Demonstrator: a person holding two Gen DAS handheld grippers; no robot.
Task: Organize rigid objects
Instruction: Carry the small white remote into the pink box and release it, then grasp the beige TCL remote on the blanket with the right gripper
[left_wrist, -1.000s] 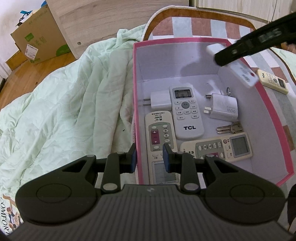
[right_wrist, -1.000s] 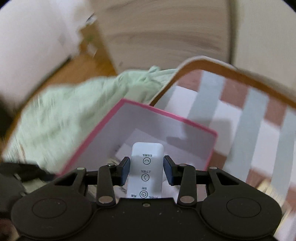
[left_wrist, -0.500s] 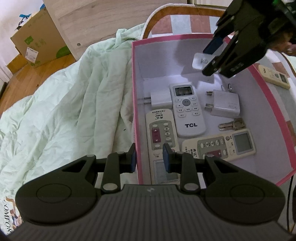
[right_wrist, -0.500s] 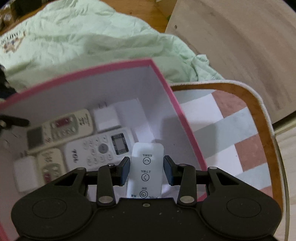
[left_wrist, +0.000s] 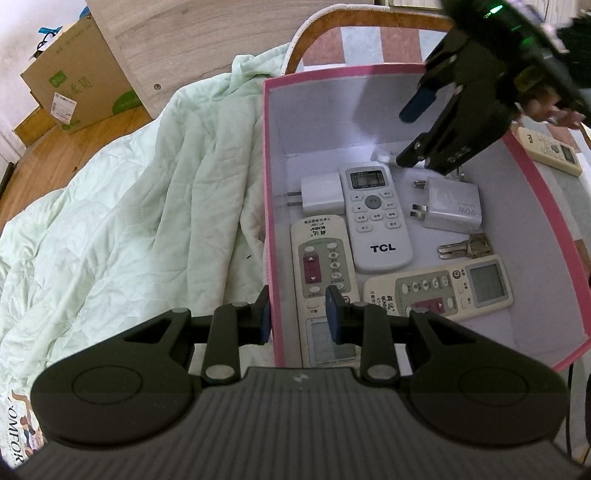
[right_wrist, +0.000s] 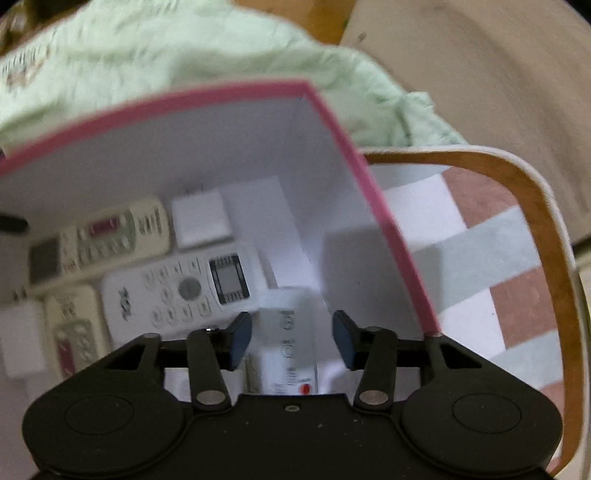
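A pink-rimmed white box (left_wrist: 369, 70) holds a white TCL remote (left_wrist: 376, 218), two cream remotes (left_wrist: 325, 273) (left_wrist: 454, 288), two white chargers (left_wrist: 321, 194) (left_wrist: 452, 208) and keys (left_wrist: 467, 249). My right gripper (right_wrist: 291, 339) reaches down into the box's far corner. Its jaws are opening, and a small white remote (right_wrist: 288, 350) stands between them with a gap at each pad. In the left wrist view that gripper (left_wrist: 410, 133) hangs over the back right of the box. My left gripper (left_wrist: 297, 317) straddles the box's left wall near the front; the right pad is clear of the wall.
A pale green quilt (left_wrist: 129, 192) lies left of the box. The box stands on a striped mat (right_wrist: 480, 277) with a brown border. Another cream remote (left_wrist: 550, 149) lies on the mat right of the box. A cardboard carton (left_wrist: 77, 74) sits on the wooden floor, far left.
The right gripper rolled and came down into the box's far corner with the small white remote. Its pads have since parted from the remote. The left gripper stayed put.
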